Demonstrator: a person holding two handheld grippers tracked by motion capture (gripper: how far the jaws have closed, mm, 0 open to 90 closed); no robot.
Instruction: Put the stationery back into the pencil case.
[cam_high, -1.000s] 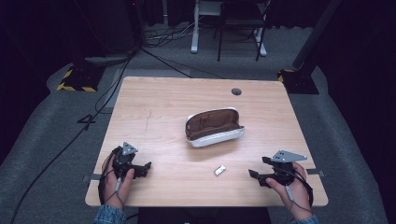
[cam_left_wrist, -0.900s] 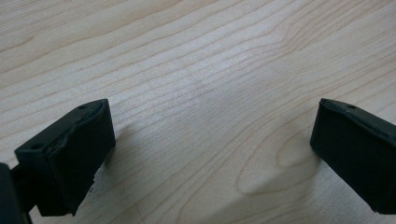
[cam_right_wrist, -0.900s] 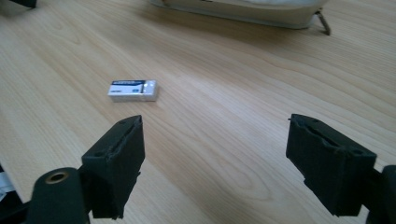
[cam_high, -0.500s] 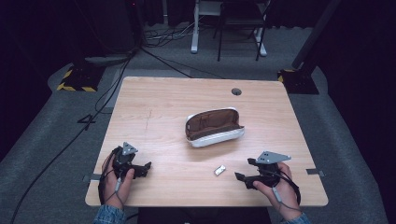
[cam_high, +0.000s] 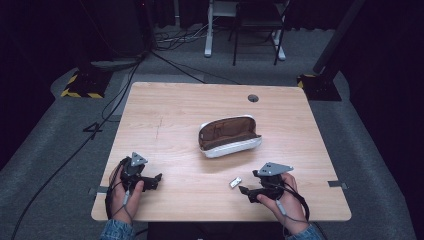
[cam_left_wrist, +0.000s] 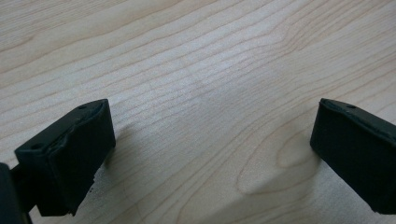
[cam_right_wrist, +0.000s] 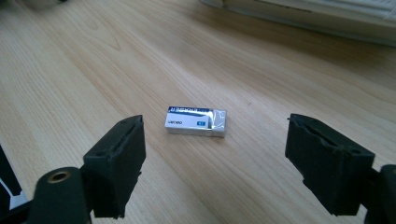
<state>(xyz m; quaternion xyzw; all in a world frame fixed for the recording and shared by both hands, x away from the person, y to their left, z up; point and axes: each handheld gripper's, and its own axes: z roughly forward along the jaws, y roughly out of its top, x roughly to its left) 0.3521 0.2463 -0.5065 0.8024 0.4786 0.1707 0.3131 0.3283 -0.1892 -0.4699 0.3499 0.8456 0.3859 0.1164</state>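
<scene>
The small, flat, rectangular white eraser in its blue-and-white printed paper sleeve lies flat on the desk just ahead of my right tongs, between the lines of the two black jaws, which stand wide apart with nothing in them. I judge it very light and fairly stiff, a little rubbery at the bare end, so it should not crush; the glossy sleeve may be slippery, and because the thing sits so low the pads could ride over it or flick it away. The best hold, as I see it, is across the two long sides near the middle, with the jaw tips brought right down to the wood. From the high view the eraser is just to the left of my right tongs, and beyond it, farther from me, lies the open white pencil case with its brown lining, mouth up, near but not touching. My left tongs rest well apart on the other side, jaws also spread wide over bare wood. The pale wooden desk is smooth, grained and level, with a round cable hole at its far edge. Around it the room is dark, with grey carpet, trailing cables and stand legs.
</scene>
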